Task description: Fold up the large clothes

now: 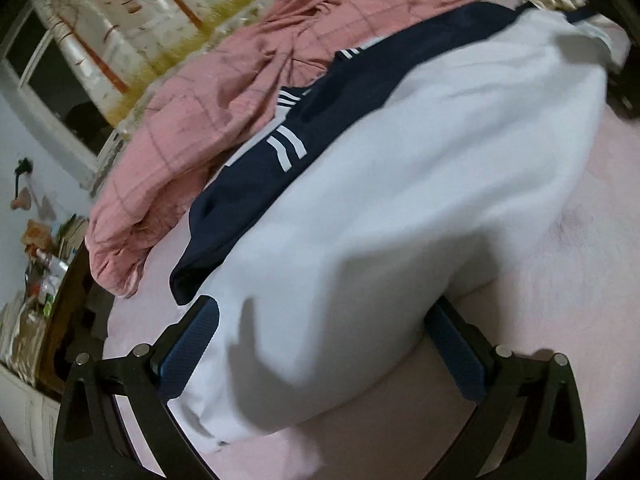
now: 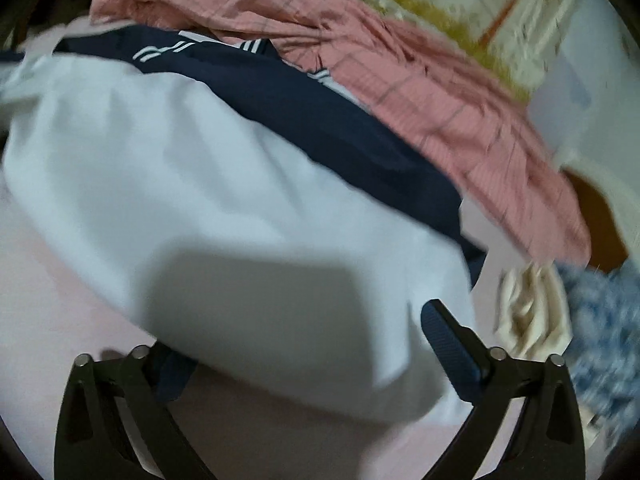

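Note:
A white garment [image 1: 400, 208] with navy panels and white stripes [image 1: 288, 148] lies on the pale pink bed sheet [image 1: 560, 280]. My left gripper [image 1: 324, 340] is open, its blue pads [image 1: 192, 344] spread wide on either side of one end of the white cloth. In the right wrist view the same garment [image 2: 200, 184] fills the middle. My right gripper [image 2: 308, 344] is open too, with the cloth's near edge lying between and partly over its pads [image 2: 452, 348]. Neither gripper pinches the cloth.
A crumpled pink checked blanket [image 1: 208, 112] lies behind the garment, also in the right wrist view [image 2: 400, 72]. A cream cloth [image 2: 532, 304] and a blue patterned fabric [image 2: 608, 340] lie to the right. A cluttered shelf [image 1: 44, 264] stands at the left.

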A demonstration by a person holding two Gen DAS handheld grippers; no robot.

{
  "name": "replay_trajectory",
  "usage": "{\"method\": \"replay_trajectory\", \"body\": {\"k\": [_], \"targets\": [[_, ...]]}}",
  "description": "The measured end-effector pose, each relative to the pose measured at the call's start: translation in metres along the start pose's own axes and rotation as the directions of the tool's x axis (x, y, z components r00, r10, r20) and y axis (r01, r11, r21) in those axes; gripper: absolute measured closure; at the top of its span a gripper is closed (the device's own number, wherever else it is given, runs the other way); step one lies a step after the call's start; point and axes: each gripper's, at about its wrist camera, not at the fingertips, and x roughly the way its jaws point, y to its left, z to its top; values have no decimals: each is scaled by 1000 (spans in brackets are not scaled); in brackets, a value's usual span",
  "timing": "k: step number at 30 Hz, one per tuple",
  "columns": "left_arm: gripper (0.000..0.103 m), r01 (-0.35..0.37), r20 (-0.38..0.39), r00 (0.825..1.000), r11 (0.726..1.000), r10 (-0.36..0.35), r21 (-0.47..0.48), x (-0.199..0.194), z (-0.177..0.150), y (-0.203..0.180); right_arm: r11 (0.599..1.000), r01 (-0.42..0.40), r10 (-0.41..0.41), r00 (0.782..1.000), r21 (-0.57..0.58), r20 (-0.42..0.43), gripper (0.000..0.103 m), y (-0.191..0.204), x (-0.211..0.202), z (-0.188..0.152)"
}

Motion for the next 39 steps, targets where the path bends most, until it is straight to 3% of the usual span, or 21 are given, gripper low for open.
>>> {"method": "replay_trajectory", "body": {"k": [4,5,7,8,9,10,12,14,20,26,29,33,37,39], "targets": [[0,15,-18,1000,998,-14,53,-8,-13,5,999,-16,16,1000,-42,-12,47,2,-1,2],[0,19,-27,999,999,-18,30,-4,-13,10,999,-8,8,1000,-54,-9,60,5,-1,1],[0,46,-36,998,998,-48,-42,5,-13,18,997,24,-25,1000,-72,-8,71,11,0,0],[18,45,-24,999,996,-47,-72,7,-13,21,997,39,-40,999,-73,-5,79,13,1,-1],[64,66,-5,998,994,-67,-87,7,-12,22,996,64,-64,998,-69,-1,80,15,0,-1],[71,84,6,996,993,-83,-85,6,-12,21,995,72,-71,997,-64,5,83,16,-1,-2],[86,28,41,999,998,-25,-56,-4,-14,11,996,84,-82,996,-44,36,86,15,-12,-4],[92,6,68,998,999,-3,-42,-19,-19,6,995,94,-91,993,-41,74,87,13,-27,-8],[93,75,117,991,991,-62,-110,-71,-44,16,999,36,-36,995,-5,93,88,8,-65,-28],[92,142,142,982,981,-124,-129,-130,-78,3,999,-40,39,996,4,83,88,14,-119,-71],[92,143,148,982,976,-119,-162,-153,-87,1,996,-85,84,992,3,92,87,15,-153,-90],[90,108,153,986,948,-63,-300,-160,-67,17,993,-110,104,988,48,112,85,6,-173,-82],[90,85,175,984,935,-25,-344,-146,-22,40,967,-171,145,980,192,138,83,-29,-162,-45],[90,102,173,984,925,-40,-366,-132,2,58,944,-208,177,975,256,137,83,-50,-145,-20]]}}
